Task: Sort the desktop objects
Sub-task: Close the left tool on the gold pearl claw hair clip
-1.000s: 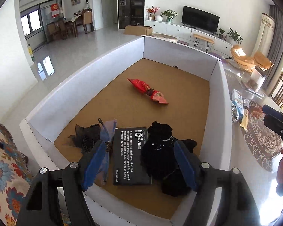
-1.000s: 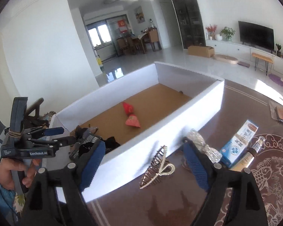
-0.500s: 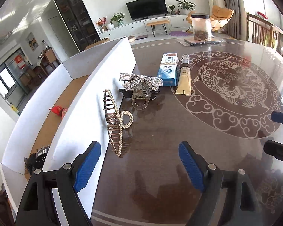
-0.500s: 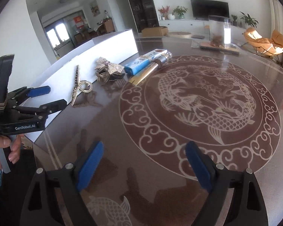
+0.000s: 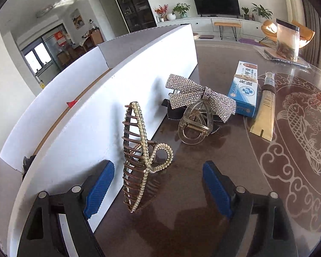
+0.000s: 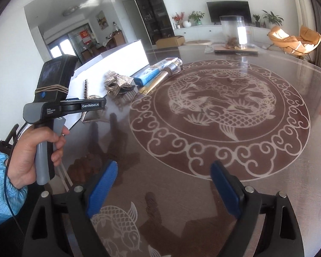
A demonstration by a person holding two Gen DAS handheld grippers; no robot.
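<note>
My left gripper (image 5: 158,184) is open, low over the dark table, with a pearl-edged brown hair claw (image 5: 139,158) standing between its blue fingers, untouched. Behind it lie a clear claw clip (image 5: 194,126), a rhinestone bow clip (image 5: 201,96), a blue medicine box (image 5: 245,90) and a gold tube (image 5: 265,115). The white sorting box (image 5: 96,115) runs along the left. My right gripper (image 6: 164,190) is open and empty over the table's fish pattern. In the right wrist view the left gripper's body (image 6: 60,105) sits by the same hair claw (image 6: 85,98).
A red item (image 5: 71,103) shows just inside the box past its wall. A clear jar (image 6: 233,32) on a tray stands at the table's far side. A bag of dried goods (image 5: 286,40) stands far right.
The left gripper swung from over the box interior out to the table and closed in on the pearl hair claw. The right gripper turned away to the table's patterned centre.
</note>
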